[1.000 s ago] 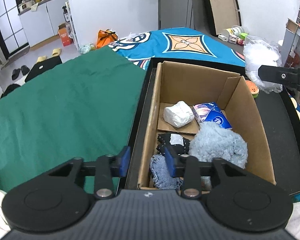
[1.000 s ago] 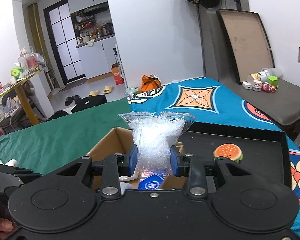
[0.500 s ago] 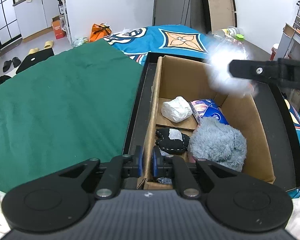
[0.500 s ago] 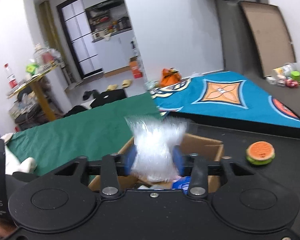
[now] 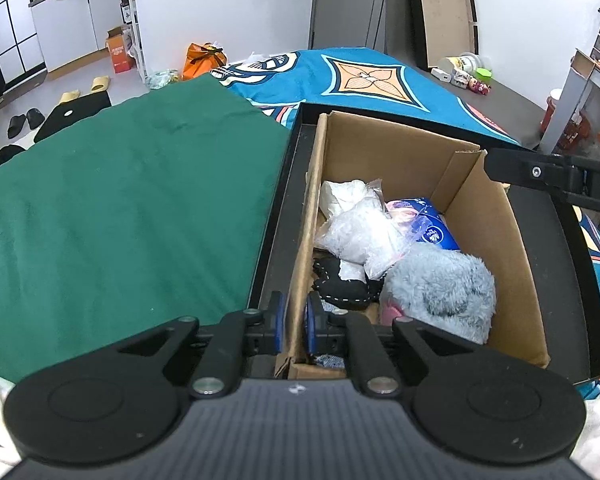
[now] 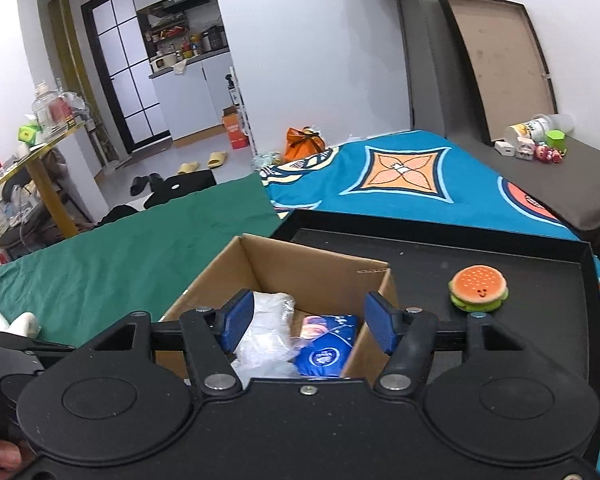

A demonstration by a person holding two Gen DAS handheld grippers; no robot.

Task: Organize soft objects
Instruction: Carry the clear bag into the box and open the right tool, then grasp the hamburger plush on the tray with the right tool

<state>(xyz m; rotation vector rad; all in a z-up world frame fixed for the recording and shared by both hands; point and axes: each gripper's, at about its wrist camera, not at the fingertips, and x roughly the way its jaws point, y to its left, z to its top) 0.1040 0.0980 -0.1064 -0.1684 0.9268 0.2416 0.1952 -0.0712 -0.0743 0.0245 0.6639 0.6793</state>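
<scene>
A cardboard box [image 5: 400, 152] stands in a black tray [image 6: 420, 248]. My left gripper [image 5: 294, 322] is shut on the box's left wall near its front corner. Inside lie a clear plastic bag [image 5: 360, 236], a blue tissue pack [image 5: 432, 228], a grey-blue fluffy piece [image 5: 440, 288], a black stitched pouch [image 5: 344, 292] and a white wad [image 5: 340, 196]. My right gripper [image 6: 308, 320] hovers over the box, its jaws opening, with nothing pressed between the pads. The bag [image 6: 266, 336] rests below it in the box. A burger plush [image 6: 478, 288] sits on the tray to the right.
A green cloth [image 5: 120, 200] covers the surface left of the tray and a blue patterned cloth [image 6: 400, 172] lies behind it. One finger of the right gripper [image 5: 516, 168] reaches over the box's right wall. A hand [image 6: 0, 456] shows at the lower left.
The left gripper's jaws closed onto the box wall. The right gripper carried the clear bag over the box and opened, and the bag dropped in.
</scene>
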